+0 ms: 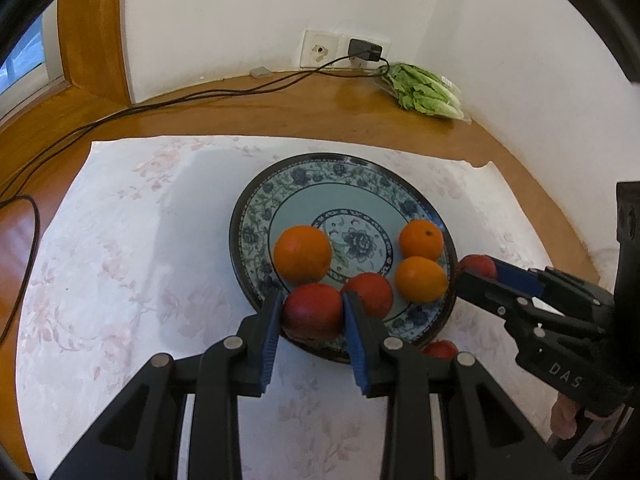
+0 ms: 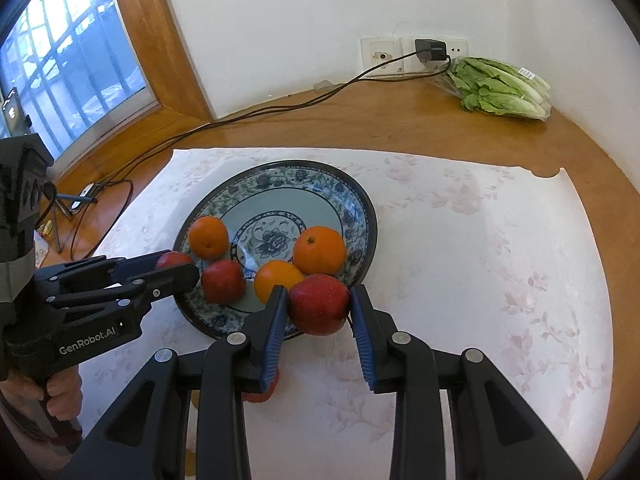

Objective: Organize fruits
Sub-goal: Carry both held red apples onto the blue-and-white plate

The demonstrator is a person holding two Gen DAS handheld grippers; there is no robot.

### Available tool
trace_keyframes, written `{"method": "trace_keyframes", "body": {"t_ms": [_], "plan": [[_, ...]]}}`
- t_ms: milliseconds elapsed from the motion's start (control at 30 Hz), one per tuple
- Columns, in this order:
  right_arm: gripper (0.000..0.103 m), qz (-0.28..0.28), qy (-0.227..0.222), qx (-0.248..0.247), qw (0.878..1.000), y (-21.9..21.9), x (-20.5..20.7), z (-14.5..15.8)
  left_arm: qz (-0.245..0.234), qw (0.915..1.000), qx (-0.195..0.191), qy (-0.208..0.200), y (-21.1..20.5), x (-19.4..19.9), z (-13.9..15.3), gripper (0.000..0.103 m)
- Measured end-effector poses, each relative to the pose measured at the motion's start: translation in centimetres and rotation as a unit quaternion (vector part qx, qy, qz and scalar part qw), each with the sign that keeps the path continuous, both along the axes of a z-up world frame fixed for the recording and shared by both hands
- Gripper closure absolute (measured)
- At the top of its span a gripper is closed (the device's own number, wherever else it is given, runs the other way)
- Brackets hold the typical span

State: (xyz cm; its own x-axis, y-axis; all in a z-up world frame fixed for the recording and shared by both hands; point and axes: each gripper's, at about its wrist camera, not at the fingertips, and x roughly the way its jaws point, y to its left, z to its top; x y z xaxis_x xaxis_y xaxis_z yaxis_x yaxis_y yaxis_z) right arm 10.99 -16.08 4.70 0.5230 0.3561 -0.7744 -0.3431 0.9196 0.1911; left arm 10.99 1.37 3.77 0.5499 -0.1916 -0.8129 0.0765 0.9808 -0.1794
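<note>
A blue floral plate [image 1: 340,176] [image 2: 280,178] sits on a white cloth and holds three oranges [image 1: 303,254] [image 2: 319,250] and a red apple [image 1: 372,294] [image 2: 223,286]. My left gripper [image 1: 310,306] is shut on a red apple [image 1: 313,312] over the plate's near rim; it shows from the side in the right wrist view [image 2: 176,270]. My right gripper [image 2: 318,306] is shut on another red apple [image 2: 318,304] at the plate's near right rim; it also shows in the left wrist view [image 1: 476,270]. One more red fruit [image 1: 440,349] [image 2: 260,394] lies on the cloth below the plate.
A bag of lettuce [image 1: 424,90] [image 2: 500,86] lies at the back right by the wall. A black charger [image 2: 430,50] and cable [image 1: 180,98] run along the wooden table's back and left. A window [image 2: 60,48] is at the left.
</note>
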Motion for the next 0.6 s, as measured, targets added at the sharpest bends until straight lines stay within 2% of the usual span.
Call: {"method": "trace_keyframes", "body": {"t_ms": [600], "plan": [[0.07,-0.002,-0.014,0.002,1.0,0.3,1.4,-0.4,-0.002,1.0,-0.001,-0.002,-0.1,2.0,-1.1,0.071]]}}
